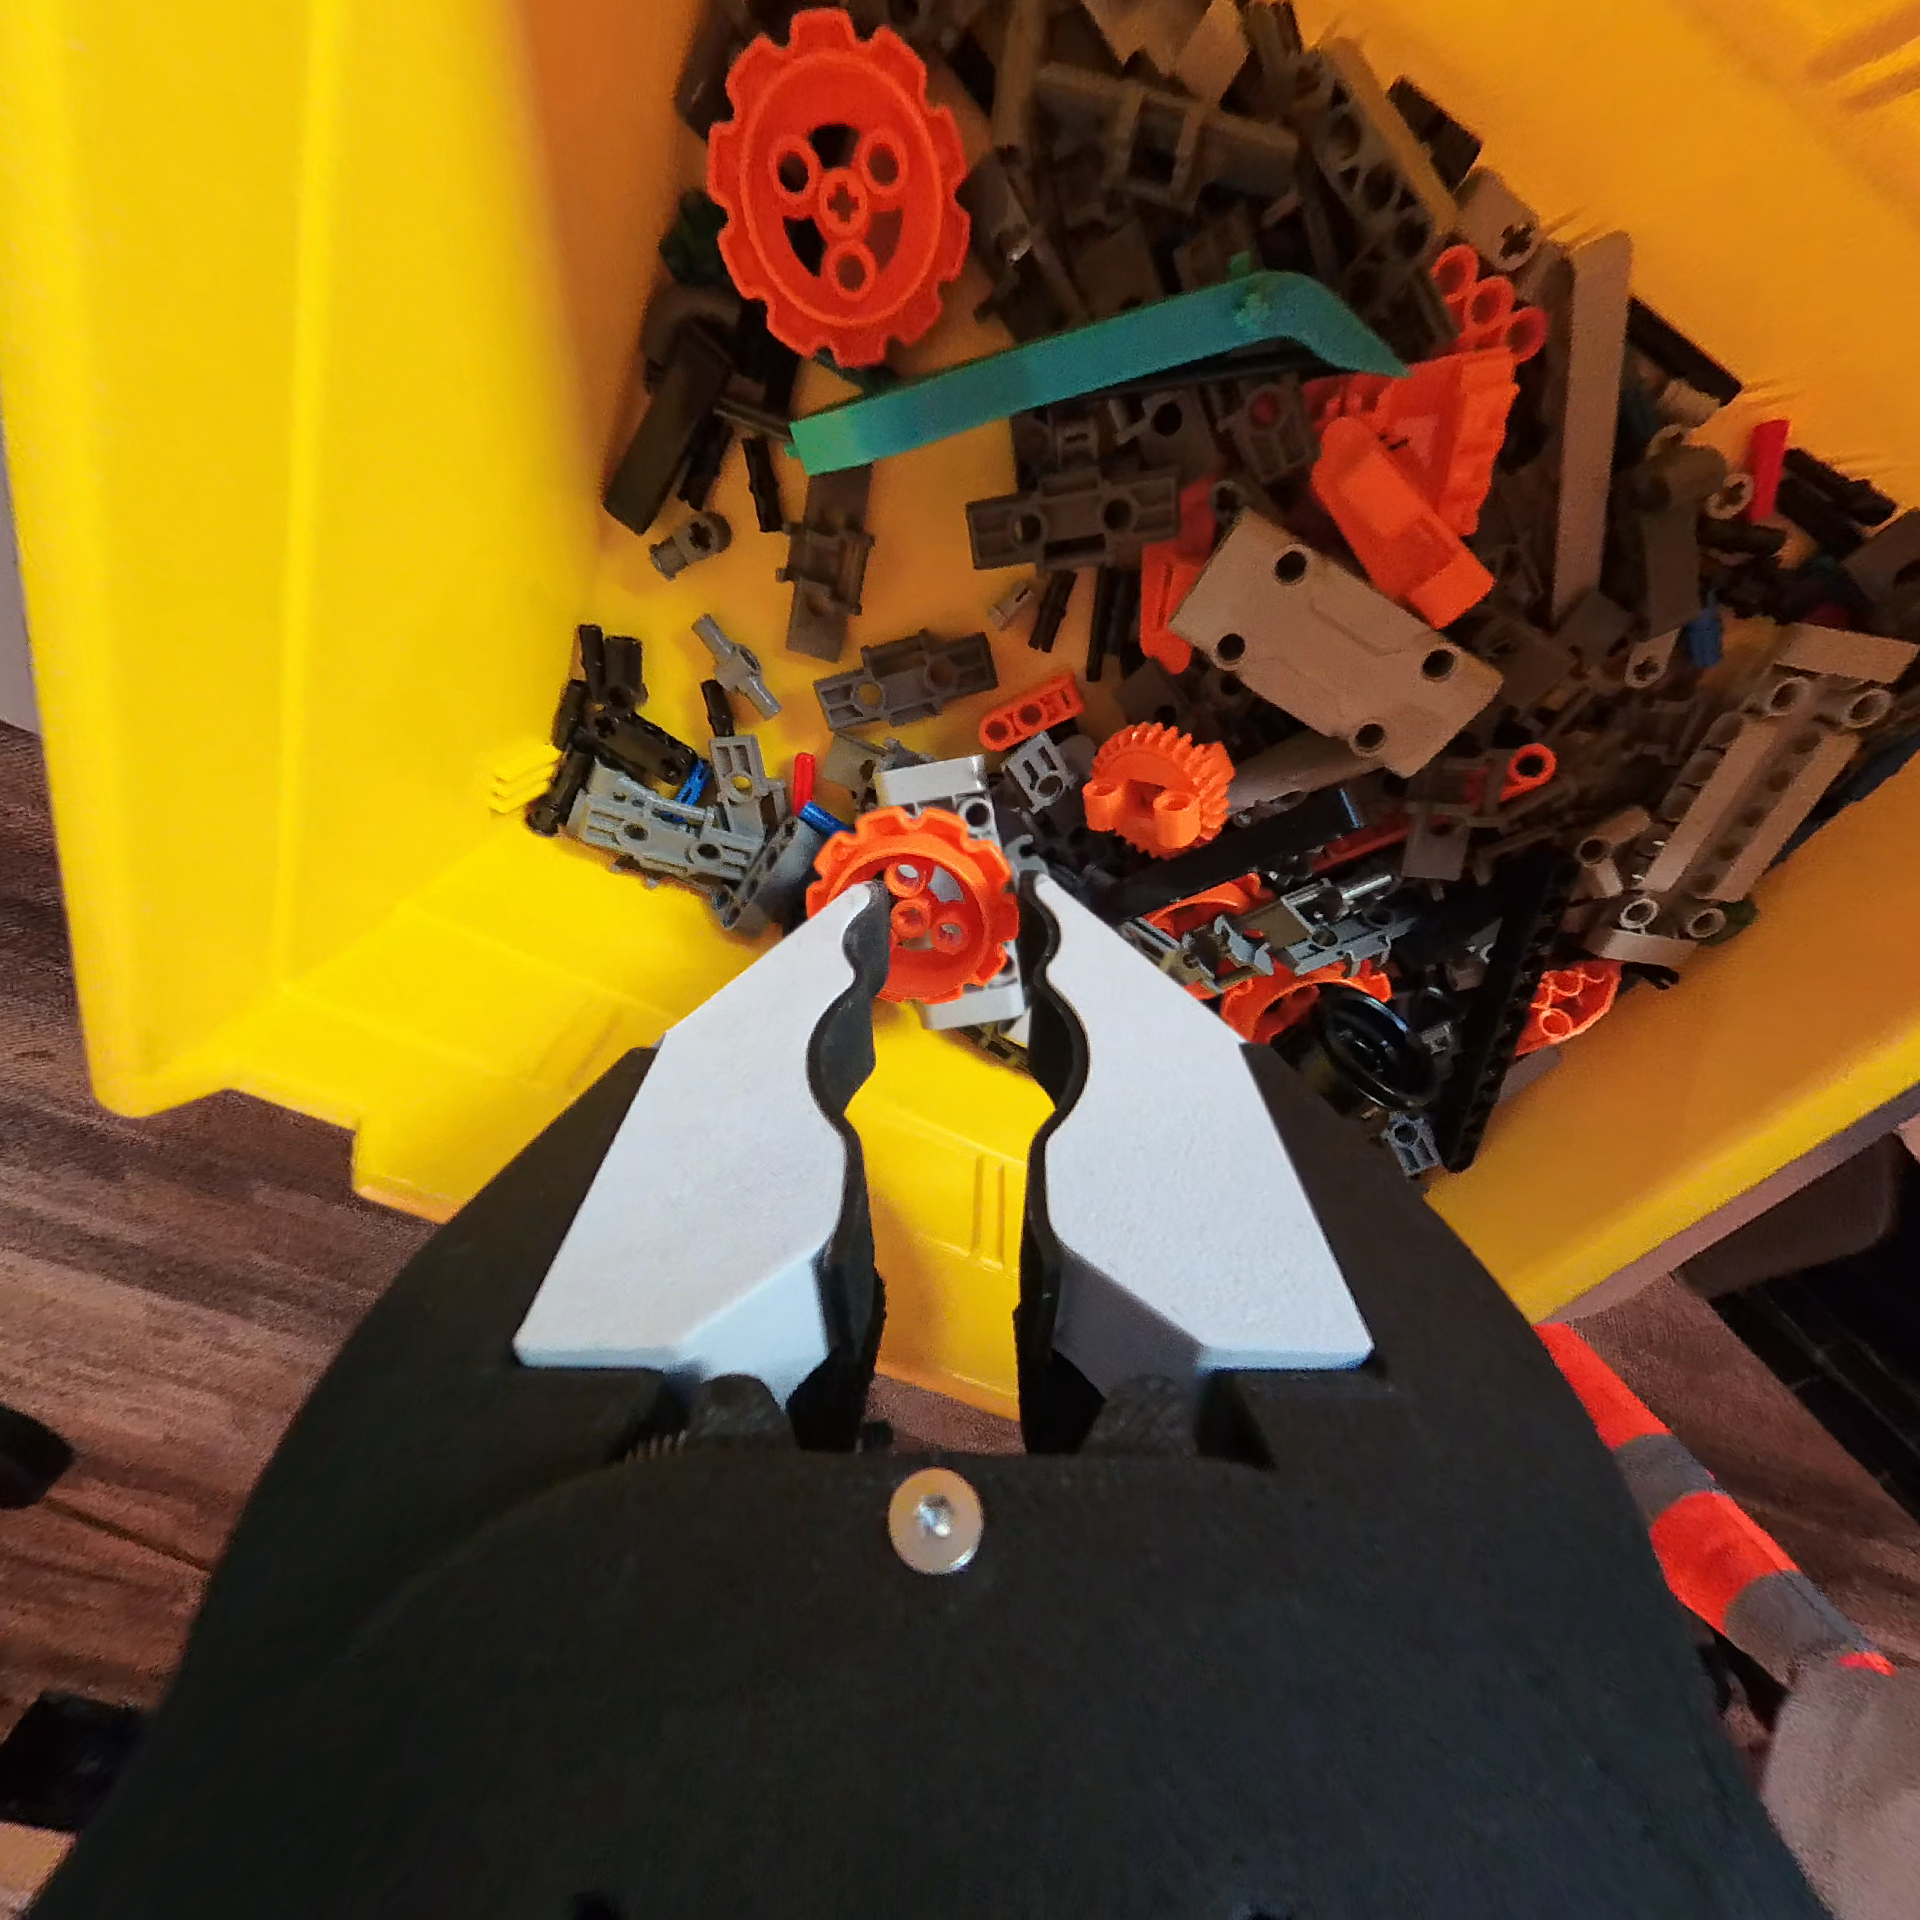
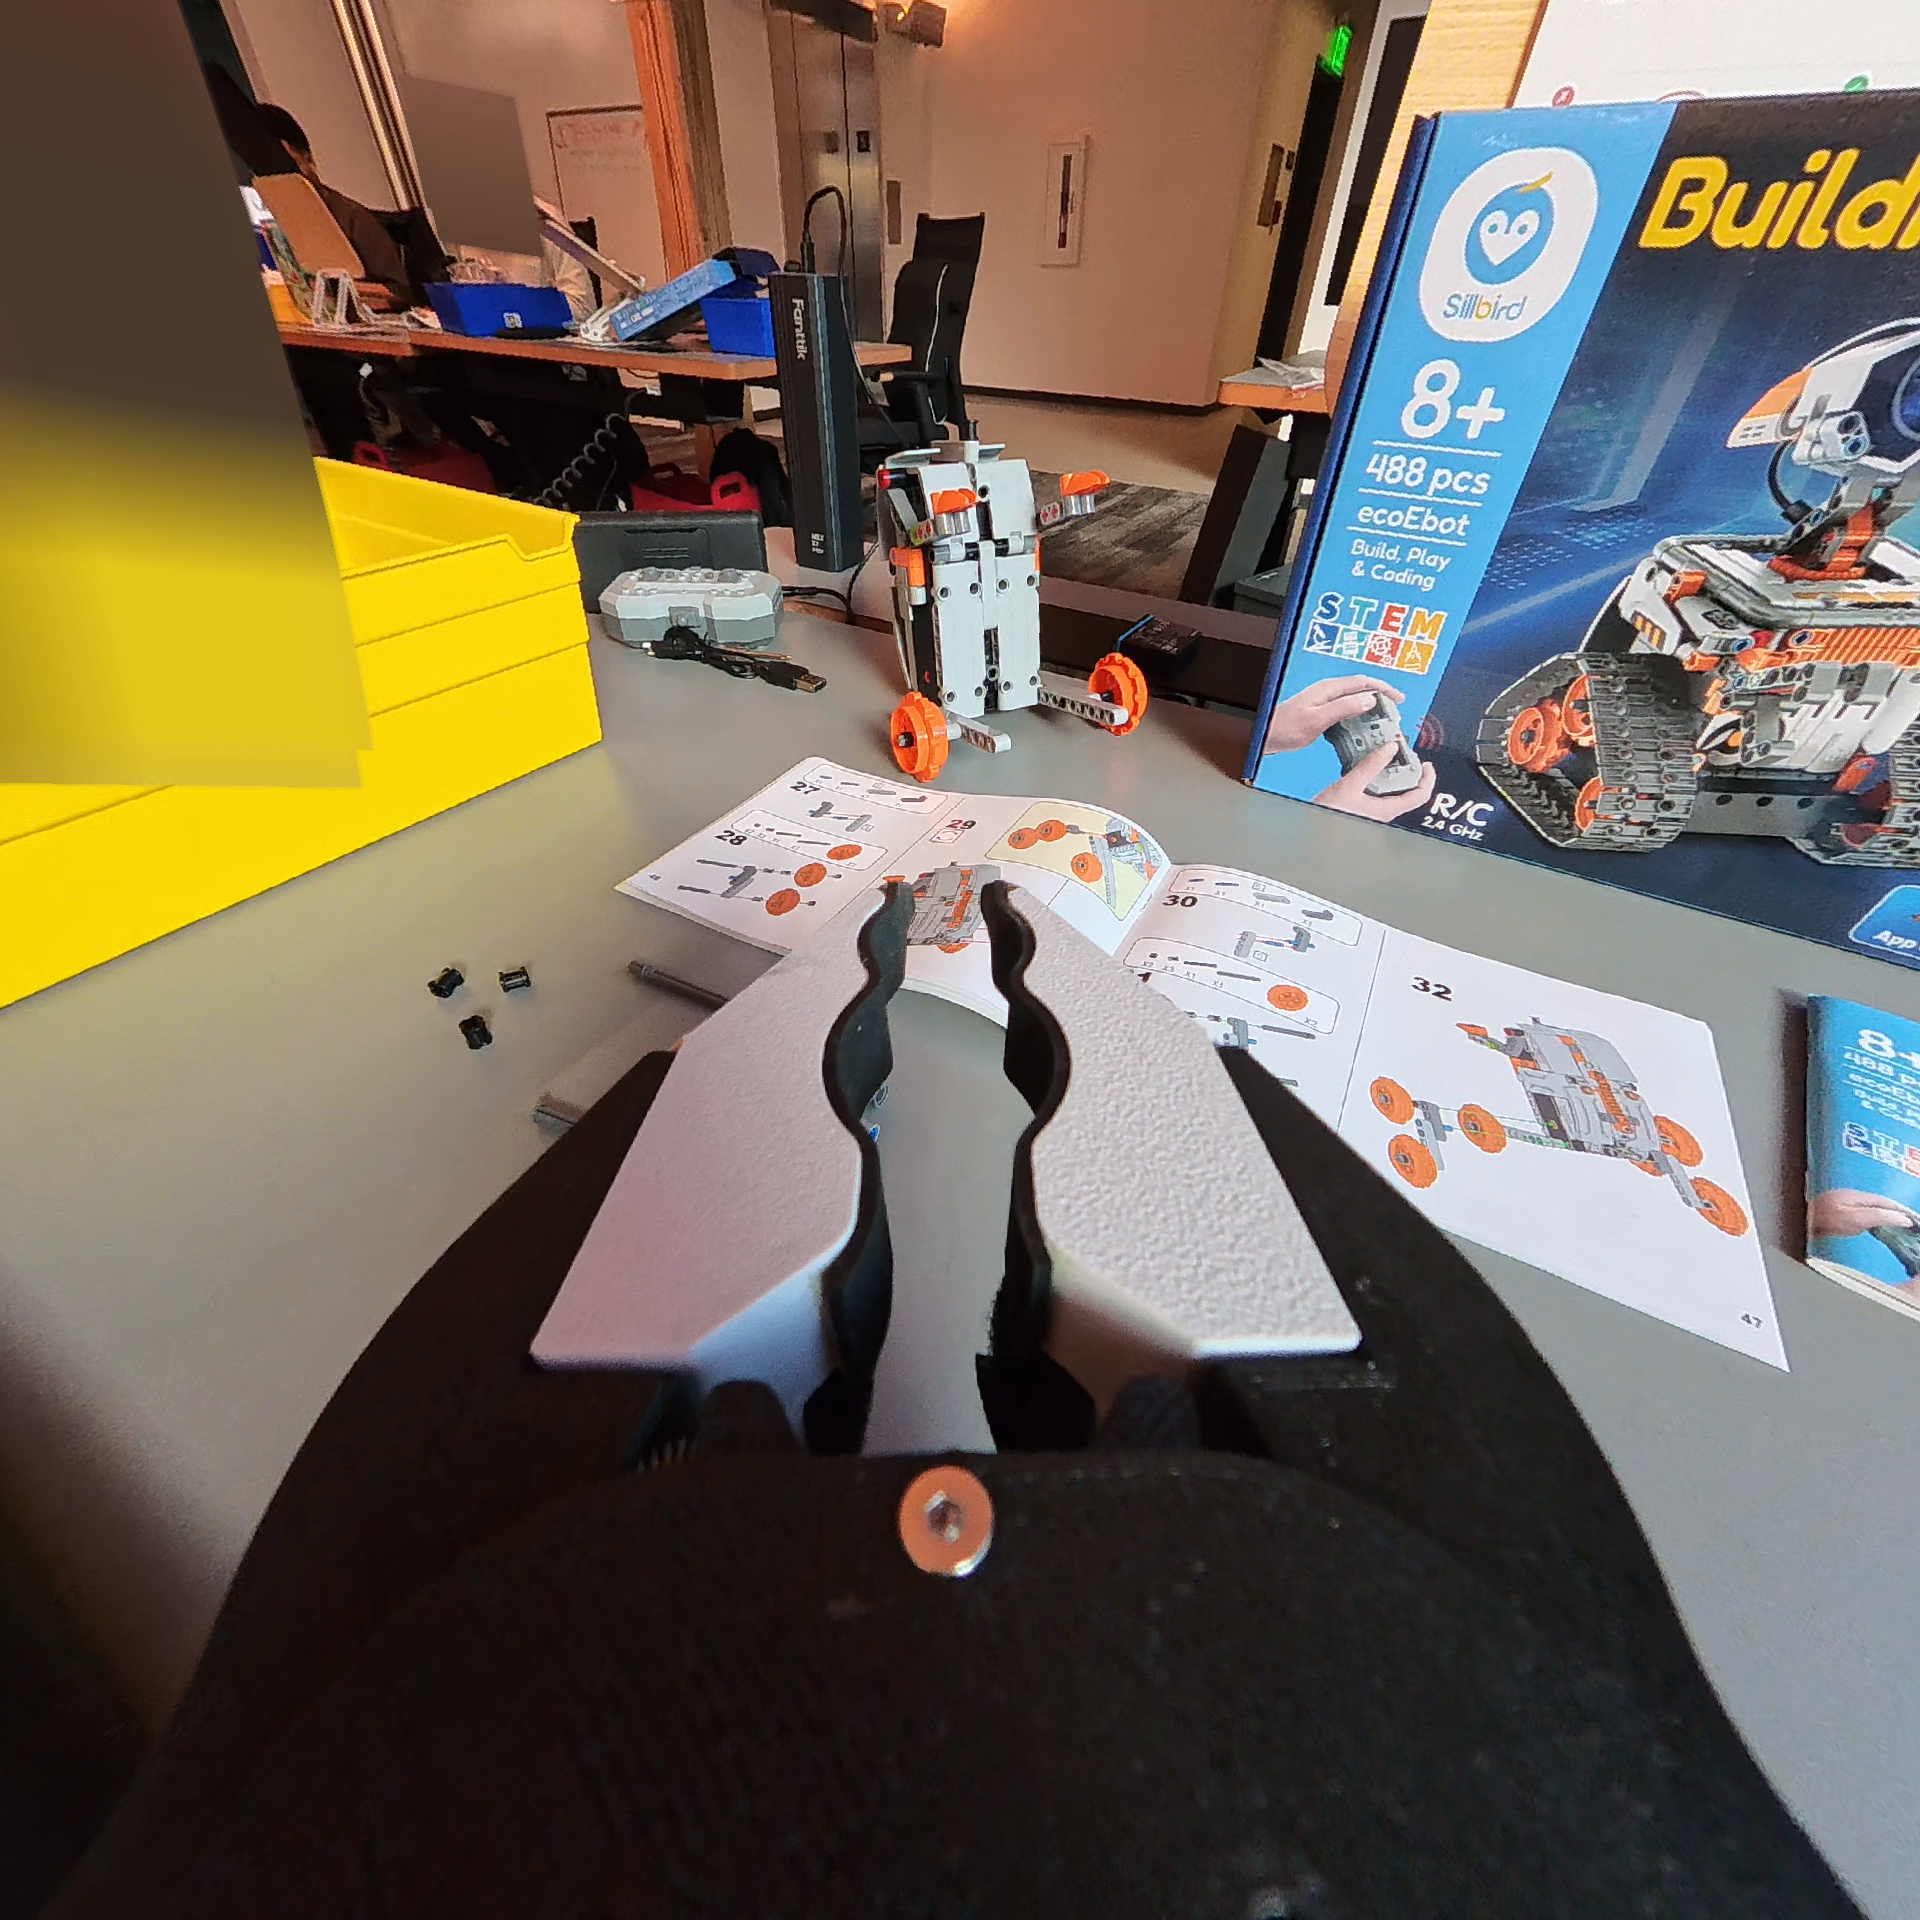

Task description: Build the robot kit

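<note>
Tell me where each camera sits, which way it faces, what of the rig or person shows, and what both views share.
Left wrist view: on the left gripper, looking down into the yellow bin of building pieces; its open fingers flank a small orange gear wheel.
Right wrist view: on the right gripper, facing across the grey table over the instruction booklet toward a part-built model; fingers open, empty.
Shared: yellow bins.

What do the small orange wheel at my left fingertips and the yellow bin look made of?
Small orange wheel: apparently hard moulded plastic, matte, with crisp teeth and round holes. Yellow bin: looks like smooth, slightly glossy plastic, with moulded steps and soft reflections on its walls. The left gripper stands open around the wheel.
</note>
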